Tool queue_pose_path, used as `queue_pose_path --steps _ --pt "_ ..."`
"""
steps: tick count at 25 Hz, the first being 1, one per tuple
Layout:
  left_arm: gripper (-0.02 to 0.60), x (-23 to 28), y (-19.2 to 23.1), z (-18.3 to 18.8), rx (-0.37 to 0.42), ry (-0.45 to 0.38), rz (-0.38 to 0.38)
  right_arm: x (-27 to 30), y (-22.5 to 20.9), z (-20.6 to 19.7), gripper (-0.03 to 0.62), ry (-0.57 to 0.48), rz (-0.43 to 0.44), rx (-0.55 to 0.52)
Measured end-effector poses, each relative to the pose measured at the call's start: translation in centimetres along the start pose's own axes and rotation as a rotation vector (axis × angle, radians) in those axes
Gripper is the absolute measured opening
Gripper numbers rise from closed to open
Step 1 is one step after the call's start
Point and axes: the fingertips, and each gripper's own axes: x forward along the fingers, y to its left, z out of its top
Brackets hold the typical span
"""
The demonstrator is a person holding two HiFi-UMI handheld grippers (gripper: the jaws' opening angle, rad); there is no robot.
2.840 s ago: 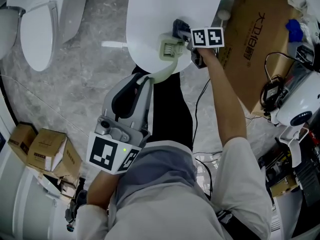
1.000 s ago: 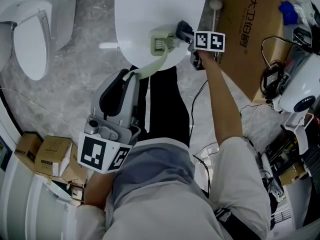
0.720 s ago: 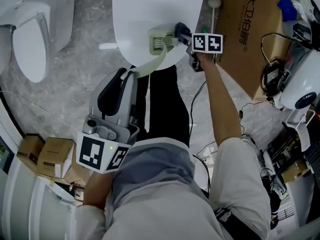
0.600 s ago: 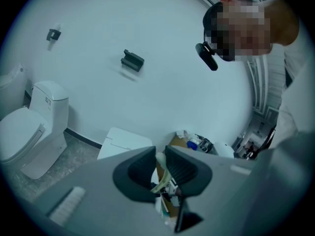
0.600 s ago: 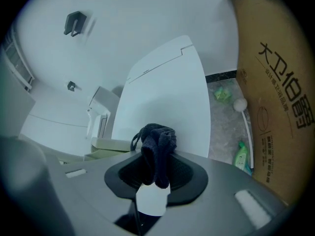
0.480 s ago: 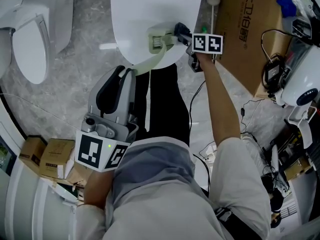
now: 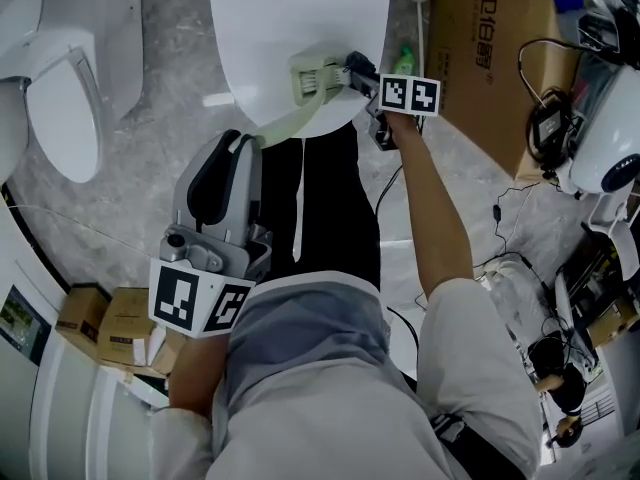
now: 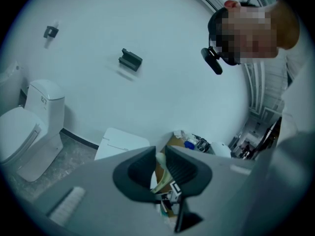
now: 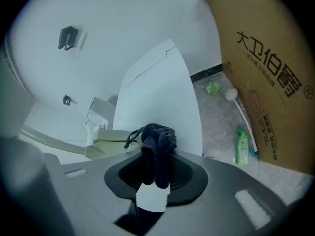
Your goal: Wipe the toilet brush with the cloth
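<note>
2 grips set: left tool [image 8: 159, 166] clamps the toilet brush [image 7: 312, 76] handle; right tool [image 9: 156, 167] pinches the cloth [image 9: 157, 140] just right of its head.

marble floor [image 7: 150, 168] — toilet [image 7: 60, 78], boxes [image 7: 110, 323] (cardboard)

Two grippers are in my hands: the left gripper [image 7: 243, 146] and the right gripper [image 7: 353, 68]. I count one pale green toilet brush [image 7: 312, 76] and one dark cloth [image 9: 157, 142]. There are two white toilets, the left toilet [image 7: 55, 88] and the middle toilet [image 7: 290, 18] with its lid down. There is one large cardboard box [image 7: 490, 58], two small cartons [image 7: 128, 318] (a third may sit behind them) and one green bottle [image 7: 405, 60].
</note>
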Motion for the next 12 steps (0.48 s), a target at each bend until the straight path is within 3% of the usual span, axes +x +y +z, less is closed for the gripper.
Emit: queue_pose_path --steps 12 --pt "0.0 0.2 -0.2 -0.1 0.019 0.014 -0.033 -0.3 -0.4 -2.3 0.094 -0.08 0.011 0.136"
